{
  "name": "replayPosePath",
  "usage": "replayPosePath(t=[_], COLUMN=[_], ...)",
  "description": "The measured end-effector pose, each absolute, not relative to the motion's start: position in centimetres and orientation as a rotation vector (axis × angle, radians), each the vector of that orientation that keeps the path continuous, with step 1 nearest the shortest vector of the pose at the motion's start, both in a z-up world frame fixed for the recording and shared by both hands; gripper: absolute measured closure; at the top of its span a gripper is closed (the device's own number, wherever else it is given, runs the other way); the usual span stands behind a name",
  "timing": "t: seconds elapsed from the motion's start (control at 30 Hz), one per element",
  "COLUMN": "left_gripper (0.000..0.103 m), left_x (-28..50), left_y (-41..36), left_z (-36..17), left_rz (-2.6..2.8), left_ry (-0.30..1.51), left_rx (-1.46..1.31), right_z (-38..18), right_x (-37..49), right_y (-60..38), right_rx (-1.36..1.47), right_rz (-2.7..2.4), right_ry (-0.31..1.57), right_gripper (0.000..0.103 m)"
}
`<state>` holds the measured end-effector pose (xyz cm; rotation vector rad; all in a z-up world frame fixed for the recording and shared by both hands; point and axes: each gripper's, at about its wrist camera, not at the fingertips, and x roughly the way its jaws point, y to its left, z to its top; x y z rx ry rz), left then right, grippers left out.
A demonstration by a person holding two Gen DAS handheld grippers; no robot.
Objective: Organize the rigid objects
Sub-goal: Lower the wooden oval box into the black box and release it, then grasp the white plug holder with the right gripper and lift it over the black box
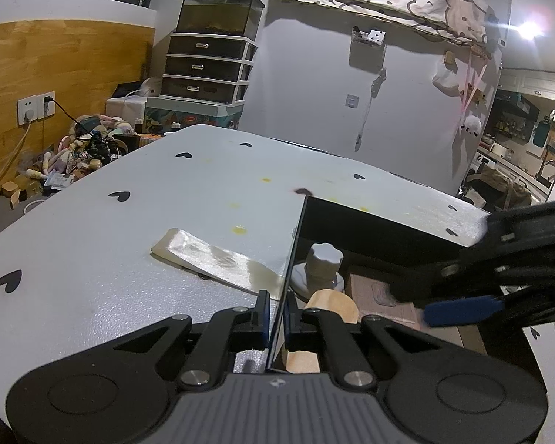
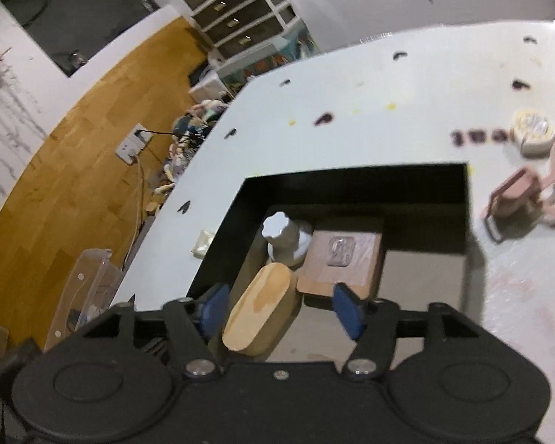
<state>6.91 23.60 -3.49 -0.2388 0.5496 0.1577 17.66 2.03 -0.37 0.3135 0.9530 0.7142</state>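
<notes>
Already partway there, judging by the left wrist view. Clamped shut, left gripper (image 1: 276,310), pads pinching the thin near wall of the black box (image 1: 370,218) and apparently steadying it. Inside the box: a grey knobbed piece (image 1: 323,266) standing upright, an oval wooden block (image 1: 333,305) beside it, a square wooden block (image 1: 373,292) lying flat to the right. Above that square block, coming in from the right, the right gripper (image 1: 458,309), blurred, one blue pad showing. Outside the box, on the white heart-print table (image 1: 92,240), a flat cream piece (image 1: 211,259) just left of the wall, not yet put away.

Next, the right wrist view. Standing wide, right gripper (image 2: 281,307), nothing pressed between the pads, hovering over the open box (image 2: 351,185). Below the jaws, the oval wooden block (image 2: 259,310) leaning by the left wall, touching the square wooden block (image 2: 342,262); behind them the grey knobbed piece (image 2: 283,238). Bare floor to spare on the right side of the box. Left out on the table at far right: a round cream tin (image 2: 532,133), a pink boxy object (image 2: 514,199), further pink shapes too blurred to name. Also waiting, the cream piece (image 2: 203,242) by the left wall.

Looks like three stowed, at least three or four to go.
</notes>
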Motion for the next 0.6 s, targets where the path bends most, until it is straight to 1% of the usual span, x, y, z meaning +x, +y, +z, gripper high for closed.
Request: replayPosePath(t=[0.03,0.1,0.13,0.2,0.27,0.6], left_gripper=[0.095,0.095,0.095,0.095,0.095,0.094], left_x=[6.9,6.9,6.8,6.9,6.8,6.7], left_y=[23.6,23.6,23.6,23.6,23.6,23.5], left_z=[-3.5,-3.5,-3.5,-3.5,-3.5,-3.5], left_rz=[0.159,0.16,0.161,0.161,0.164,0.17], left_ry=[0.549,0.549,0.549,0.549,0.549,0.548], left_rx=[-0.239,-0.241,-0.241,-0.241,-0.239,-0.239], right_z=[-0.1,0.5,0.8,1.2,1.4,0.2], right_x=[17.5,16.9,16.6,16.0,15.6,15.3], right_y=[1.5,0.4,-0.1,-1.4,-3.0,-11.9], right_rx=[0.303,0.267,0.25,0.235,0.227,0.195], right_rz=[0.723,0.721,0.717,0.716,0.704,0.473], right_ry=[0.937,0.881,0.852,0.796,0.753,0.585], right_gripper=[0.028,0.02,0.018,0.01,0.006,0.003])
